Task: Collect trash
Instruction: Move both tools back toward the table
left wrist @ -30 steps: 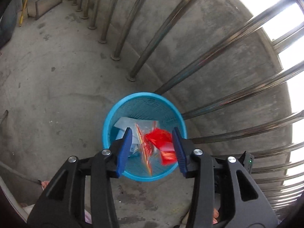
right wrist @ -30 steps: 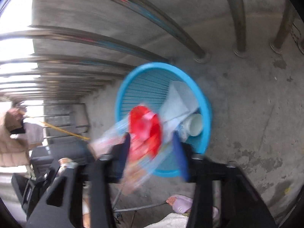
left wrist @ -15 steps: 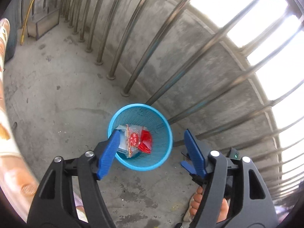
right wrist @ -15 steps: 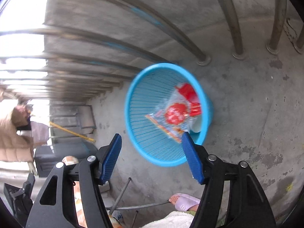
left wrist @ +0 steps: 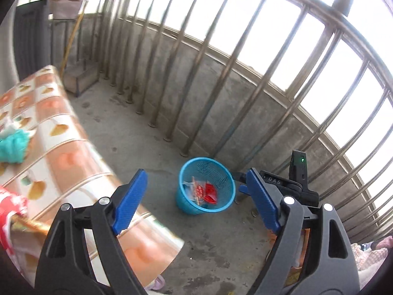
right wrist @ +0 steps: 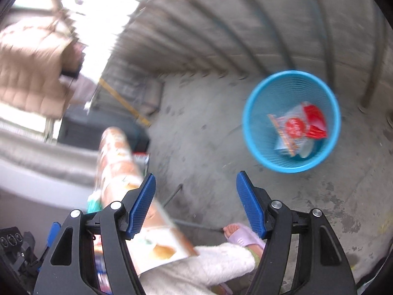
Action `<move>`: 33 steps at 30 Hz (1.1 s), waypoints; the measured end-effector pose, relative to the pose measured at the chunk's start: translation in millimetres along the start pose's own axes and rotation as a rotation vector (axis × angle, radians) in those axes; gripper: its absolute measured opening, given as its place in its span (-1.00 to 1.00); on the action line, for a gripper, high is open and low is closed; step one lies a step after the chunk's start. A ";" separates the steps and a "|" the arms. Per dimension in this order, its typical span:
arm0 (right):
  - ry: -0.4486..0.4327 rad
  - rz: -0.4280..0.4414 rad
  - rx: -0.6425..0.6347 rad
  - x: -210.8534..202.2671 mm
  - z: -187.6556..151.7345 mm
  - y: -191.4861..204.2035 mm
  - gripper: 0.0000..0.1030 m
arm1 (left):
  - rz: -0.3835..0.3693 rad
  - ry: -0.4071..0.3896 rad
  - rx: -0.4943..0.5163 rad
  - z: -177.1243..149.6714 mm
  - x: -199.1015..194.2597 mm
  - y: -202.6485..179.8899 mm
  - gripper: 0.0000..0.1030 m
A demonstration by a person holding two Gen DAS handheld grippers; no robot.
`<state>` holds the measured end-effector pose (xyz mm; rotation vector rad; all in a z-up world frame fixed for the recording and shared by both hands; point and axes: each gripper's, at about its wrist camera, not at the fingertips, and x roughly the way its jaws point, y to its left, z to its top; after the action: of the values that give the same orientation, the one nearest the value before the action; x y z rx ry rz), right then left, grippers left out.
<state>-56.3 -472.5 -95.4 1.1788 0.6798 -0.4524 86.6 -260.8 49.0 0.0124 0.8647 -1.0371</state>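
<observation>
Blue mesh waste basket (left wrist: 227, 184) stands upright on the concrete floor, near the wall with the railing bars. Inside: red-and-clear plastic wrapper (right wrist: 293, 129) lying flat on top, red crumpled packet (right wrist: 315, 120) just beside it, touching; pale scraps underneath, unclear what.

Both cameras ride high, looking down along their own jaws at the concrete floor (left wrist: 152, 132). The left view faces the railing (left wrist: 221, 78); the right view is tilted and blurred. Both share the blue basket (left wrist: 186, 206) (right wrist: 255, 142), well below, and the patterned bench (left wrist: 61, 147) (right wrist: 115, 157) edge.
</observation>
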 end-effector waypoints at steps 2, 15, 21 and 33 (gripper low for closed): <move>0.028 0.024 -0.061 3.6 -7.0 25.0 0.29 | 0.020 -0.030 -0.050 -5.0 -27.1 18.4 0.52; 0.267 0.260 -0.530 50.2 -116.8 182.7 0.29 | 0.185 -0.208 -0.199 -63.1 -180.6 125.5 0.52; 0.329 0.273 -0.618 76.0 -148.9 215.1 0.22 | 0.160 -0.197 -0.076 -112.1 -179.8 98.0 0.43; 0.327 0.255 -0.607 83.9 -157.4 216.4 0.11 | 0.383 -0.104 0.068 -158.9 -114.7 88.2 -0.14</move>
<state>106.0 -250.5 -40.4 0.7452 0.8567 0.1678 29.6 -65.3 -19.8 0.1738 0.6980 -0.7004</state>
